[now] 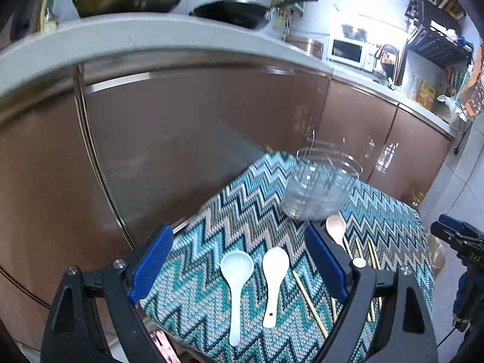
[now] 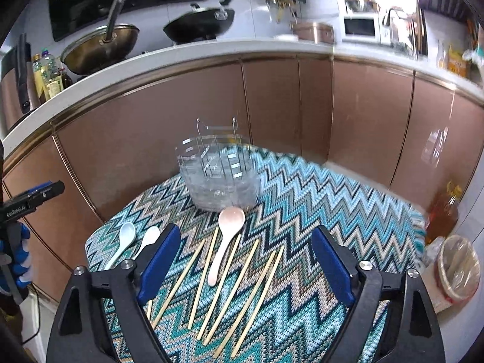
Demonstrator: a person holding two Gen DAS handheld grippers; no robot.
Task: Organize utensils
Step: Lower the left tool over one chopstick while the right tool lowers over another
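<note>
Two views, same little desk (image 2: pixel 332 199) under a zigzag teal-and-beige cloth, parked right in front of copper-brown kitchen cabinets (image 2: pixel 151 151). Behind and above: white countertop (image 2: pixel 181 57) with a gold-ish wok (image 2: pixel 99 45), a black wok (image 2: pixel 199 24) and a white microwave (image 2: pixel 360 27) further along.

Near the far edge of the desk: clear plastic utensil holder (image 2: pixel 217 175) with upright dividers inside, looks empty as far as can be told through the blur.

Just in front of the holder, almost touching its base: pink spoon (image 2: pixel 225 242), bowl toward the holder, handle pointing back at the camera. Fanned out around it, a bunch of bamboo chopsticks (image 2: pixel 242 278) lying flat, a couple of them right alongside the pink handle.

Off to the left side of the cloth: white plastic spoon (image 1: pixel 234 284) and white ceramic spoon (image 1: pixel 273 281) with a hole in its handle end, side by side but apart, bowls facing the holder.

Left gripper (image 1: pixel 239 275) wide open, nothing in it, hovering over the two white spoons. Right gripper (image 2: pixel 246 269) also spread wide and gripping nothing, hanging above the pink spoon and chopsticks without touching any. Blue pads on both.
</note>
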